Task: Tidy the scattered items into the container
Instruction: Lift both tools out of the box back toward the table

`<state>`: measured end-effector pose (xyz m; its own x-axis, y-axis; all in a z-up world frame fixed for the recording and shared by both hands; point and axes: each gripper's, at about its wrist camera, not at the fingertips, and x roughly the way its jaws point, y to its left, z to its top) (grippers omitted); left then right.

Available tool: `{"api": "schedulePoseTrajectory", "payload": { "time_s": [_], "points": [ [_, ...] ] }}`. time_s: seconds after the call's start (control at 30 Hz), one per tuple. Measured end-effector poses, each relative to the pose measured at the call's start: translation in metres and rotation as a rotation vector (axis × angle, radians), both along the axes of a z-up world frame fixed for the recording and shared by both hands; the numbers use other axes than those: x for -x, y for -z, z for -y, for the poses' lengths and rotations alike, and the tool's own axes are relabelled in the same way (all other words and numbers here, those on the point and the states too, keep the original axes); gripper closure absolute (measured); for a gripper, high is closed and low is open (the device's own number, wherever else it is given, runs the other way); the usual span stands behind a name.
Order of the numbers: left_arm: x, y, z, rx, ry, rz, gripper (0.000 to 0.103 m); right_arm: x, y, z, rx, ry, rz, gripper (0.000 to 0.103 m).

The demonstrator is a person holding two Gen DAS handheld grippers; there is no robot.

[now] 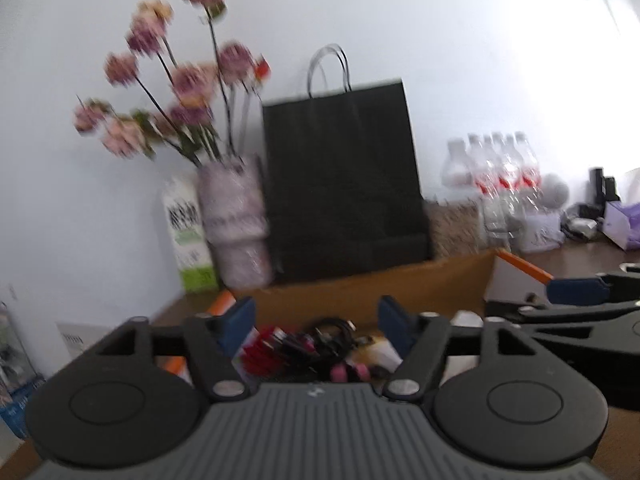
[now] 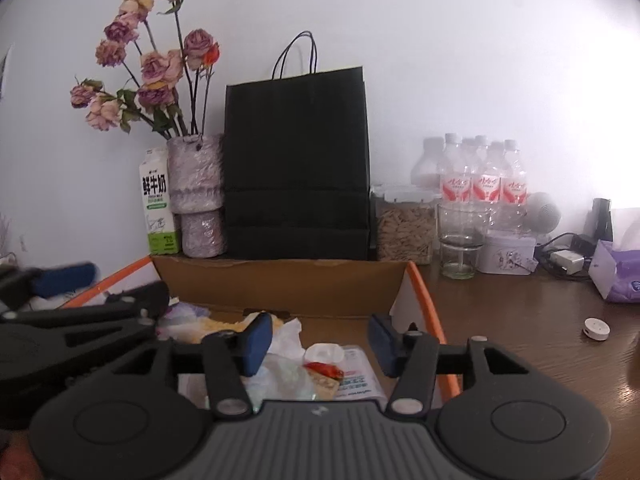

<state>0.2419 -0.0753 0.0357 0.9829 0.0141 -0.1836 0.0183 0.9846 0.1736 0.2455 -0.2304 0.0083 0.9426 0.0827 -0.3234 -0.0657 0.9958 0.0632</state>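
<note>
right gripper open over cardboard box, wrappers inside

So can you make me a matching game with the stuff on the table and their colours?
Things:
1. paper bag
2. milk carton
3. tissue pack
4. claw pads

Colours:
A. white and green
B. blue
C. black
D. purple

Pairs: 1-C, 2-A, 3-D, 4-B
</note>
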Motion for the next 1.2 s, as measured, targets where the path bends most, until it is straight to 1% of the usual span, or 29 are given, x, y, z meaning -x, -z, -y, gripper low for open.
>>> {"api": "schedulePoseTrajectory", "payload": {
  "time_s": [0.07,0.1,0.13,0.17,0.2,0.23,0.3,0.4,0.6,0.73,0.83,1.0,1.13,1.2],
  "points": [
    [0.007,-0.004,-0.003,0.009,-0.032,0.047,0.016,0.004,-0.003,0.003,-0.009,0.023,0.018,0.032],
    [0.01,-0.007,-0.004,0.015,-0.053,0.072,0.012,0.006,-0.005,0.004,-0.009,0.04,0.032,0.027],
    [0.013,-0.008,-0.007,0.026,-0.083,0.1,0.0,0.007,-0.006,0.006,-0.013,0.058,0.045,0.019],
    [0.016,-0.01,-0.009,0.038,-0.11,0.122,0.0,0.008,-0.008,0.008,-0.023,0.065,0.054,0.006],
    [0.018,-0.012,-0.012,0.049,-0.12,0.131,0.0,0.01,-0.009,0.01,-0.039,0.057,0.064,0.0],
    [0.018,-0.014,-0.014,0.064,-0.121,0.127,0.0,0.011,-0.01,0.011,-0.051,0.049,0.075,0.0],
    [0.017,-0.015,-0.016,0.078,-0.114,0.108,0.0,0.014,-0.012,0.01,-0.038,0.05,0.086,0.0],
    [0.014,-0.015,-0.016,0.068,-0.116,0.094,0.0,0.016,-0.013,0.008,-0.018,0.049,0.099,0.0],
    [0.013,-0.012,-0.016,0.068,-0.117,0.082,0.0,0.017,-0.012,0.008,-0.018,0.052,0.092,0.0],
    [0.017,-0.011,-0.015,0.072,-0.123,0.085,0.0,0.018,-0.014,0.01,-0.025,0.061,0.089,0.0],
    [0.025,-0.013,-0.019,0.1,-0.128,0.097,0.0,0.024,-0.018,0.011,-0.026,0.067,0.097,0.0],
    [0.04,-0.01,-0.029,0.12,-0.105,0.043,0.0,0.045,-0.021,0.013,0.006,0.088,0.093,0.0],
    [0.055,-0.009,-0.039,0.13,-0.091,-0.018,0.0,0.064,-0.021,0.019,0.024,0.092,0.064,0.0],
    [0.061,-0.01,-0.044,0.143,-0.071,-0.065,0.0,0.074,-0.021,0.023,0.028,0.09,0.05,0.0]
  ]
}}
